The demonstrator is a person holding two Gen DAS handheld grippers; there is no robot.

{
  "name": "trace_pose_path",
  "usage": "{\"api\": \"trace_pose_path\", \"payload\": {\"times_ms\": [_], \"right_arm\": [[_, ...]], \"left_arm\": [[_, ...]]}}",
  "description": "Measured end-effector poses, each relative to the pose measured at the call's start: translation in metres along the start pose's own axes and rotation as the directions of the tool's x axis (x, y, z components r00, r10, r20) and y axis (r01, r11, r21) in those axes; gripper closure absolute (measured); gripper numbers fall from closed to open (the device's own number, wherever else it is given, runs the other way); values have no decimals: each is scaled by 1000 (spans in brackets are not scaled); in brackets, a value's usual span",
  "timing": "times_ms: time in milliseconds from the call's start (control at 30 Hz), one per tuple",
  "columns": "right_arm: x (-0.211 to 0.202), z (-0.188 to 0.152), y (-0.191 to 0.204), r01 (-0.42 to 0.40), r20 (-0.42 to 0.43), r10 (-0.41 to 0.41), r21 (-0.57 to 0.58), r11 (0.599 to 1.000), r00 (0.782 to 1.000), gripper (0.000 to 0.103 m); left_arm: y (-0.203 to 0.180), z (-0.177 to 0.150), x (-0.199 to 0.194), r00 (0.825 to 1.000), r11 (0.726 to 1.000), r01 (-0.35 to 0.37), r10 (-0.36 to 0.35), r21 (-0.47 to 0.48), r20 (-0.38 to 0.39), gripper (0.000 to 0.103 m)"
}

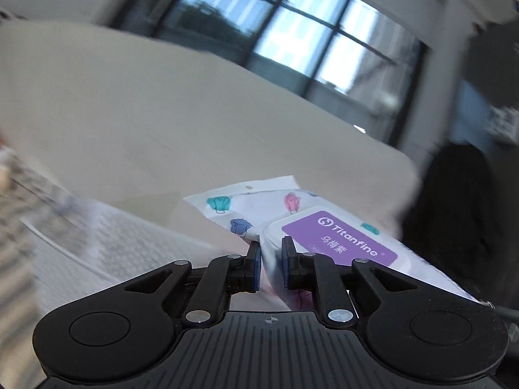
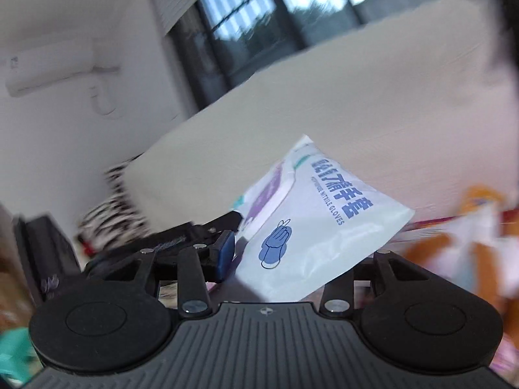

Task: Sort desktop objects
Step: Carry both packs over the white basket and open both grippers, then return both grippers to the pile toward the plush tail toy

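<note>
In the left wrist view, my left gripper [image 1: 271, 253] is shut on the edge of a white glove pack [image 1: 292, 223] with a purple Titanfine label and coloured glove prints. It holds the pack above the beige table [image 1: 162, 113]. In the right wrist view, my right gripper [image 2: 269, 253] holds the same pack [image 2: 311, 227], seen from its side with blue text and a blue hand drawing. The pack hides the right finger; the left finger's blue pad [image 2: 225, 251] presses against it. The other gripper's black body [image 2: 194, 230] shows behind it.
A patterned white mat or cloth [image 1: 97, 243] lies at the left. Orange and white items [image 2: 470, 227] sit blurred at the right, a striped object [image 2: 113, 207] at the left. A window [image 1: 275, 26] and a wall air conditioner [image 2: 58, 68] are beyond the table.
</note>
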State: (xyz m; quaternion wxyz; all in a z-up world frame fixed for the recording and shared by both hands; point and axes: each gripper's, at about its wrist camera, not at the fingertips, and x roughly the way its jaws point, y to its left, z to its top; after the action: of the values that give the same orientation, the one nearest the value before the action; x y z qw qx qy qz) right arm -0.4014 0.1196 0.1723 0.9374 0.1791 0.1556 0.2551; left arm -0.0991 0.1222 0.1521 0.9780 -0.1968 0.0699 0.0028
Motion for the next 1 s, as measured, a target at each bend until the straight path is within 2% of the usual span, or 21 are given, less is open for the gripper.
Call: {"api": "trace_pose_path", "payload": {"times_ms": [67, 100, 167, 233, 300, 333, 367, 433, 467, 500, 567, 700, 733, 800, 867, 933, 967, 1000], "right_arm": [[45, 26, 3, -74, -72, 77, 44, 996, 994, 54], [70, 36, 6, -78, -119, 84, 56, 995, 989, 53], [125, 50, 4, -61, -241, 80, 86, 994, 967, 48], [175, 53, -7, 36, -331, -7, 83, 996, 944, 40], [203, 47, -20, 163, -366, -132, 53, 985, 921, 40], [212, 43, -24, 214, -381, -187, 29, 976, 905, 40], [212, 37, -28, 219, -381, -196, 15, 976, 903, 40], [207, 29, -30, 223, -349, -213, -11, 975, 912, 36], [202, 25, -30, 224, -317, -223, -34, 974, 922, 37], [197, 25, -31, 225, -285, -232, -58, 973, 930, 34], [185, 29, -30, 253, -236, -264, -75, 964, 935, 29], [155, 37, -37, 194, -196, -190, 3, 981, 962, 28], [144, 37, -38, 174, -183, -168, 17, 985, 969, 28], [118, 34, -38, 153, -158, -145, 42, 987, 977, 25], [85, 25, -43, 135, -121, -126, 75, 988, 985, 16], [52, 11, -50, 157, -89, -150, 70, 985, 985, 13], [36, 3, -54, 189, -69, -185, 58, 980, 980, 12], [20, -7, -60, 238, -42, -236, 48, 970, 971, 11]], "left_arm": [[16, 18, 6, 994, 994, -107, 107, -2, 8, 95], [24, 25, 14, 986, 986, -164, 164, -1, -7, 95], [42, 31, 40, 959, 962, -274, 273, -2, -74, 95], [61, 26, 72, 927, 940, -342, 338, 4, -165, 94], [80, 14, 93, 884, 912, -410, 400, 9, -244, 94], [86, 8, 99, 871, 905, -426, 416, 19, -262, 93], [90, 0, 102, 866, 904, -427, 417, 27, -277, 92], [86, -7, 105, 874, 907, -416, 417, 61, -249, 89], [85, -10, 101, 878, 907, -415, 420, 73, -229, 84], [84, -10, 97, 878, 904, -420, 427, 80, -218, 69], [80, -7, 92, 876, 901, -424, 433, 87, -213, 68], [75, 6, 74, 896, 907, -407, 419, 105, -149, 66], [71, 7, 66, 907, 918, -383, 395, 100, -147, 66], [58, 6, 52, 930, 942, -322, 333, 88, -157, 55], [41, -2, 37, 953, 967, -243, 253, 80, -165, 46], [15, -20, 25, 968, 982, -155, 172, 105, -181, 35], [1, -32, 22, 972, 986, -113, 135, 122, -193, 25], [-14, -45, 21, 974, 988, -71, 98, 134, -205, 20]]}}
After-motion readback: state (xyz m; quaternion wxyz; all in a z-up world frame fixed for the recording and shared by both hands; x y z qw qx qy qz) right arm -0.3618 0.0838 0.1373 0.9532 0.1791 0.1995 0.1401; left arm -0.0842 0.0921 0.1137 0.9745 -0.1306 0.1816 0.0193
